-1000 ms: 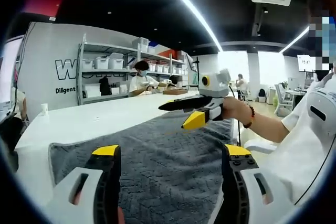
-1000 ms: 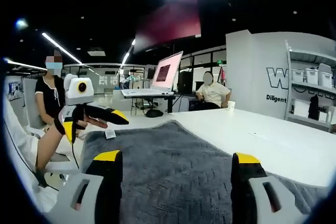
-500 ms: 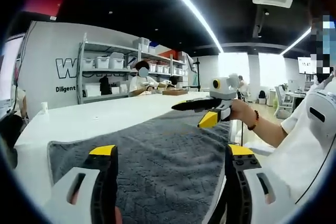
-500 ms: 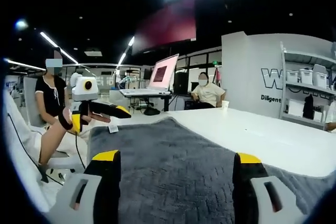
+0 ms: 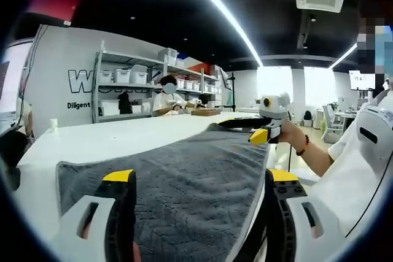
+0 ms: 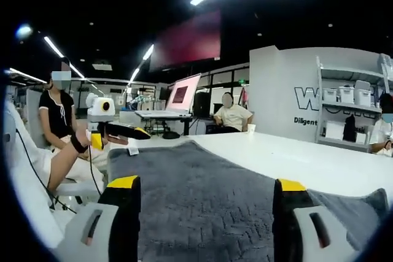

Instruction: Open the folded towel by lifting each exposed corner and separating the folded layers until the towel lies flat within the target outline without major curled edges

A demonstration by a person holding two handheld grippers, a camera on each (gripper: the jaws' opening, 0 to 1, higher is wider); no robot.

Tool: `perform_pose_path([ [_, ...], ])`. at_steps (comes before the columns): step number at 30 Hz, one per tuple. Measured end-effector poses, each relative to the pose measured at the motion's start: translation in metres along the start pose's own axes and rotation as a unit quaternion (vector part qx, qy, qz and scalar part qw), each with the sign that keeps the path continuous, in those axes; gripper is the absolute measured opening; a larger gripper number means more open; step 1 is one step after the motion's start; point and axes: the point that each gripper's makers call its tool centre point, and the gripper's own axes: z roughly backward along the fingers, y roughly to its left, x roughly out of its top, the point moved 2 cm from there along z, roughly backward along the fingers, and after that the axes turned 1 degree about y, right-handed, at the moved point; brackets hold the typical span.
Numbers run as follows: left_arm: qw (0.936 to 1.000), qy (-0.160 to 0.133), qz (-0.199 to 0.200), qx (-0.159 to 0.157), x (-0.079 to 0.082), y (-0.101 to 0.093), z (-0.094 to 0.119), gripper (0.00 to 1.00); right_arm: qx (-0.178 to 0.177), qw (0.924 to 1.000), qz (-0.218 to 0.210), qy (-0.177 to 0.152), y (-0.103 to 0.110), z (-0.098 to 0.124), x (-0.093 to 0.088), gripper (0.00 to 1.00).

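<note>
Grey and thick-piled, the towel (image 5: 184,182) lies spread on the white desk (image 5: 104,139) and runs up between the yellow-tipped fingers (image 5: 120,179) of the left gripper (image 5: 199,179), which stand wide apart with nothing between them. In the right gripper view the same towel (image 6: 202,194) stretches ahead of the right gripper (image 6: 206,185), whose fingers (image 6: 287,187) are likewise spread and empty.

Compared with a second ago, the two grippers have drawn further apart. In the left gripper view the right gripper (image 5: 258,132) now sits smaller and farther off, near the towel's far corner, where before it hung over the cloth close by. In the right gripper view the left gripper (image 6: 120,133), held in a hand (image 6: 83,141), has likewise receded toward the towel's far left corner. Whether either distant gripper touches the cloth cannot be told.

A shelf rack (image 5: 123,90) with bins stands by the wall, and a seated person (image 6: 233,115) is beyond the desk.
</note>
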Motion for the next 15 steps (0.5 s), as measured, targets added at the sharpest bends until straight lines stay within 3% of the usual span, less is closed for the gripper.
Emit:
perform_pose_path([
  [6,1.0,0.004,-0.003,0.006,-0.004,0.001,0.003,0.84,-0.004,0.9999,-0.007,-0.008,0.0,0.018,-0.013,0.89],
  [15,1.0,0.003,0.0,0.002,-0.005,-0.003,0.003,0.84,-0.008,0.9999,-0.008,-0.001,-0.002,0.022,-0.019,0.89],
])
